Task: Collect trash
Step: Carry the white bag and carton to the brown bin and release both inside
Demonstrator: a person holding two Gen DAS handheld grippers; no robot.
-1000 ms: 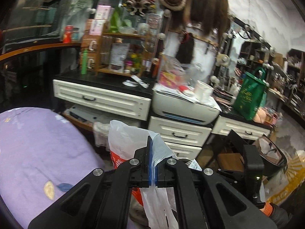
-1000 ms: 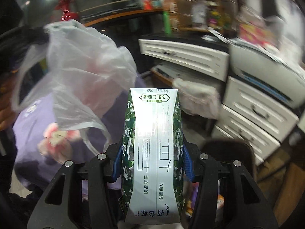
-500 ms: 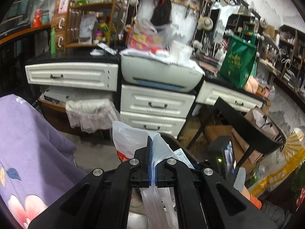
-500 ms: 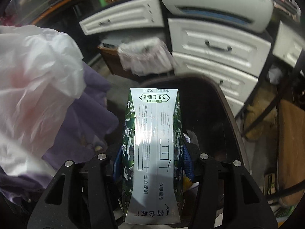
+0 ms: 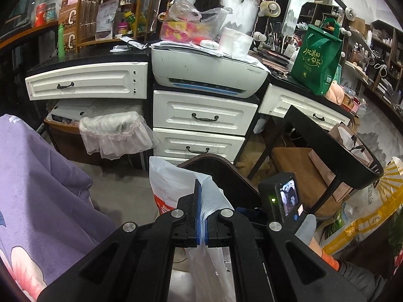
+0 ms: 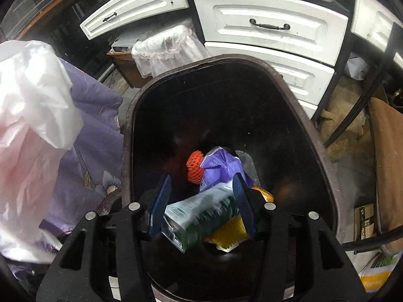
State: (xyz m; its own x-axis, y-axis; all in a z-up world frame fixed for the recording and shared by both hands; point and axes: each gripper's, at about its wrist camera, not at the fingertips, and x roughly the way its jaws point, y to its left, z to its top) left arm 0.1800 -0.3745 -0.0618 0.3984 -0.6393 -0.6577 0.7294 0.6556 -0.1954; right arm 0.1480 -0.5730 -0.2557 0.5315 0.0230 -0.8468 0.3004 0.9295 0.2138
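My right gripper [image 6: 201, 198] is open above a dark brown trash bin [image 6: 297, 95]. The green and white milk carton [image 6: 201, 216] is blurred and tilted between and below the fingers, free of them, over the bin's trash: an orange foam net [image 6: 194, 166], a purple wrapper [image 6: 221, 166] and a yellow packet [image 6: 230, 236]. My left gripper [image 5: 201, 216] is shut on a white plastic bag [image 5: 173, 183], which hangs beside the bin [image 5: 221, 168]. The bag also shows at the left of the right wrist view [image 6: 32, 115].
White drawers [image 5: 201, 118] and a printer [image 5: 209, 73] stand behind the bin. A lined small bin [image 5: 113, 133] sits under the desk. A purple floral cloth [image 5: 37, 188] lies at left. A black stool [image 5: 335, 151] and sacks [image 5: 357, 216] are at right.
My right gripper tipped down over the bin and opened; the milk carton left the fingers and is dropping in. The left gripper swung right, still holding the bag.
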